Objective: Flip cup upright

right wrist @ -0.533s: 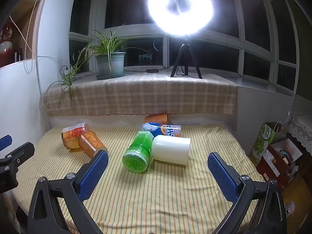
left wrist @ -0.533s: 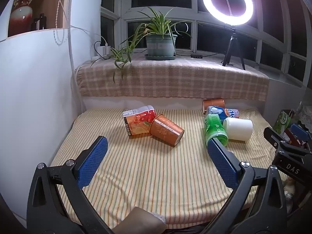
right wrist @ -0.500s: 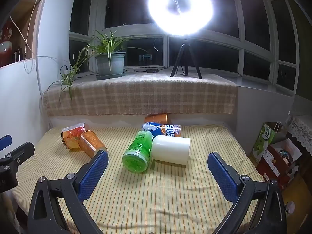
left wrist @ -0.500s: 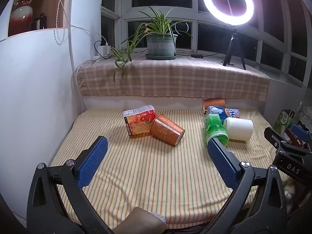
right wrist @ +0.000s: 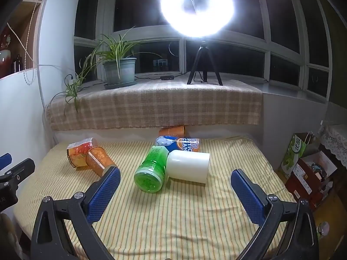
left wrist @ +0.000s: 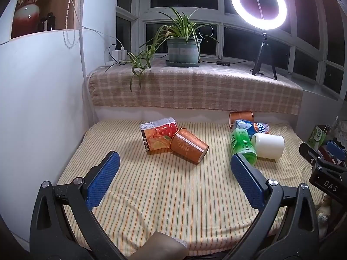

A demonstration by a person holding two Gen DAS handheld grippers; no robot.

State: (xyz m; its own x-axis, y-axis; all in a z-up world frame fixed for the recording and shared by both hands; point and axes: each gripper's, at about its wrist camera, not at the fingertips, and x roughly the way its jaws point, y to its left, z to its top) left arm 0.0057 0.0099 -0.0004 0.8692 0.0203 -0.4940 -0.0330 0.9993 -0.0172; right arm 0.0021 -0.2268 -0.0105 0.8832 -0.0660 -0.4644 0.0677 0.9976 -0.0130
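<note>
Left wrist view: left hand-held gripper [left wrist: 172,169] has its fingers spread wide, holding nothing, hovering over the near part of the striped bed cover [left wrist: 173,205]. Right hand-held gripper [right wrist: 175,184] is the same: spread wide, empty.

Task status: nothing done yet, by my read. Every cup is on its side:
- orange patterned cup [left wrist: 189,146], mid-bed, mouth toward the camera, touching the juice carton [left wrist: 158,134] behind it
- white cup [right wrist: 188,166] lying against the green cup [right wrist: 151,171], with the blue can [right wrist: 179,144] and another orange cup [right wrist: 172,131] just behind, near the back wall

Can't tell which cup is the target. The white cup sits roughly between the right gripper's fingers but well ahead of them; the orange patterned cup does likewise for the left.

Left to do: approach, close on the cup wall, rotate mouth up, set down. Soft bedding could let an upright cup tip.
</note>
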